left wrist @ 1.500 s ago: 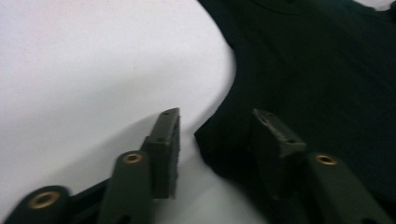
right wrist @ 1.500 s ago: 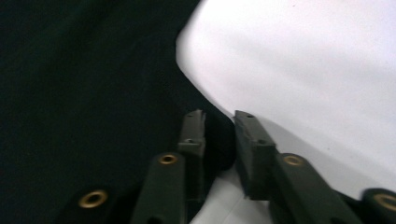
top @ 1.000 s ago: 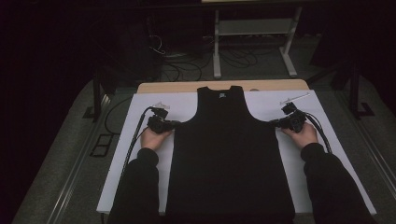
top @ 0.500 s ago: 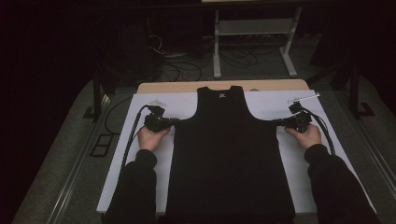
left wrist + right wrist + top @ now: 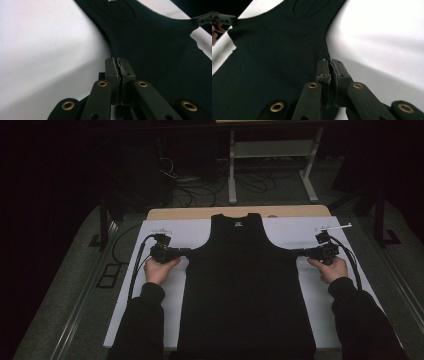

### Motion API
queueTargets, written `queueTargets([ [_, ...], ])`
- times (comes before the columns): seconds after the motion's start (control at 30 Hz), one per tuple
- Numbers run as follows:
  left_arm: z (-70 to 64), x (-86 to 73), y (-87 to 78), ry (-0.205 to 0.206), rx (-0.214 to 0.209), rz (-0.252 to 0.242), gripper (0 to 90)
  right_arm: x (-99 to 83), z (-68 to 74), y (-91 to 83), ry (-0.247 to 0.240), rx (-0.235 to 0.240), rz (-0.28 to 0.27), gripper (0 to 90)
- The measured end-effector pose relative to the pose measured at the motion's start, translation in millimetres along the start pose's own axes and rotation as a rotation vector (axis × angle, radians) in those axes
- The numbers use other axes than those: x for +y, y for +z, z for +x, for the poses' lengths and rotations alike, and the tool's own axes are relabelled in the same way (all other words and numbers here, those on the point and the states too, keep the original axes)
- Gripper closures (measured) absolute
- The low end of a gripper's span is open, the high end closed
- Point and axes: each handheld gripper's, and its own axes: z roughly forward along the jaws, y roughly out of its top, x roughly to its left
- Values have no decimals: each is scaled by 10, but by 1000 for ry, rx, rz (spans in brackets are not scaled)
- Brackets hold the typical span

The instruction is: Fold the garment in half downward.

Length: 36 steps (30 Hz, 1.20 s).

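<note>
A black tank top (image 5: 240, 285) lies flat, neck away from me, on a white sheet (image 5: 165, 300). My left gripper (image 5: 187, 252) is at its left underarm corner, jaws shut on the fabric edge. In the left gripper view the pads (image 5: 113, 68) are pressed together over the black cloth (image 5: 155, 55). My right gripper (image 5: 296, 253) is at the right underarm corner, likewise shut on the edge. Its pads (image 5: 338, 70) meet at the tank top's hem line (image 5: 274, 57) in the right gripper view. The fabric is drawn taut between the two.
The sheet covers a wooden table (image 5: 280, 212) whose far edge shows. Cables (image 5: 137, 265) trail from the grippers along both sides. A white stand (image 5: 270, 155) and floor cables lie beyond the table. Dark floor surrounds it.
Both grippers have shifted slightly outward, away from each other, with the underarm corners pinched. The tank top's chest is stretched wider.
</note>
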Motion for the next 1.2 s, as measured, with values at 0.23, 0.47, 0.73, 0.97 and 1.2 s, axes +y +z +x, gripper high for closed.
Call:
queueTargets([
  [0.23,-35,-6,-45,-9,-15,-7,866,-43,50,-45,22,29,-10,840],
  [0.47,-36,-58,-181,-53,-39,-21,865,-122,105,-150,29,37,-26,840],
  [0.73,-93,-117,-258,-58,-52,-31,865,-178,131,-250,34,25,-48,841],
  [0.97,-108,-189,-339,-74,-58,-54,865,-280,144,-297,37,2,-42,841],
  [1.2,-113,-278,-421,-99,-85,-71,865,-366,136,-287,59,-14,-29,841],
])
